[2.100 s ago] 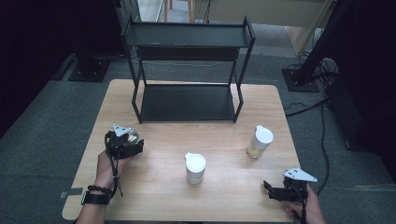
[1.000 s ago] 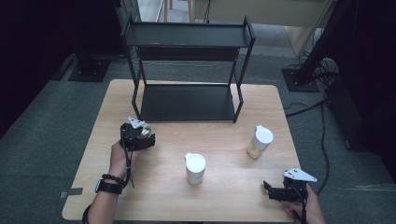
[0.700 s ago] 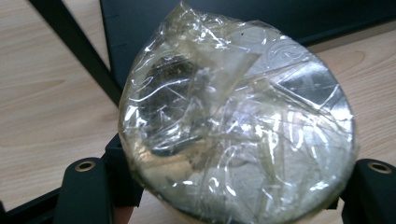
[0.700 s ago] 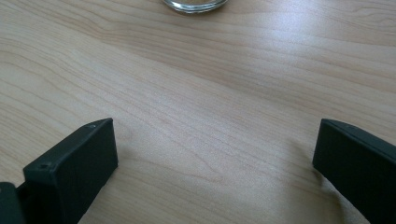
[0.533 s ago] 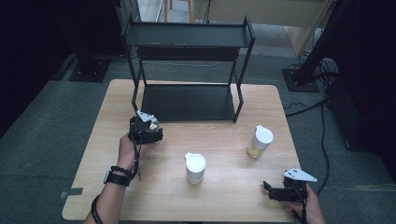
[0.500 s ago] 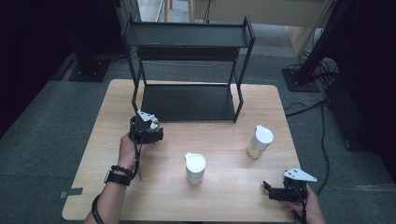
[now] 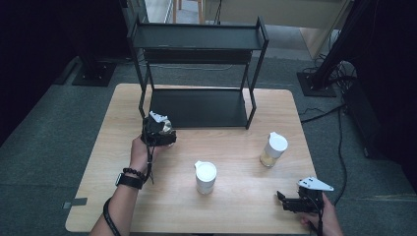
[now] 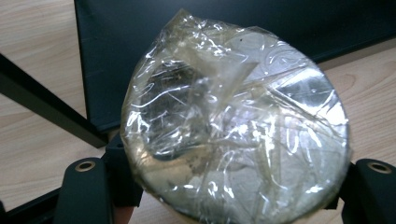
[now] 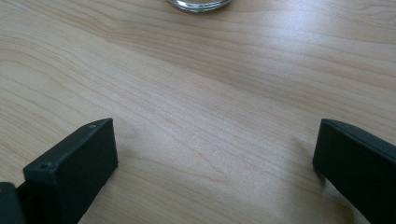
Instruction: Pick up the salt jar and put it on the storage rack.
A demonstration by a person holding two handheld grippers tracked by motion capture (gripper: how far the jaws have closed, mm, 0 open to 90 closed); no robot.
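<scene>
Your right gripper (image 7: 285, 201) is idling at the near right corner of the table (image 7: 231, 196), its jaws spread wide over bare wood with nothing between them. Your left gripper (image 8: 224, 186) is clamping a round jar (image 8: 233, 126) sealed over the top with crinkled clear film, one jaw on either side of it; in the high view you are carrying it just in front of the black shelf rack (image 7: 196, 105), at its left front leg. Judging from that, you are bringing the jar to the rack's bottom tray. Keep it upright, clear the leg and the tray's front lip, and lower it flat onto the tray before loosening your grip. Two white-capped jars, one in the middle (image 7: 205, 177) and one toward the right (image 7: 273, 149), are waiting on the table.
</scene>
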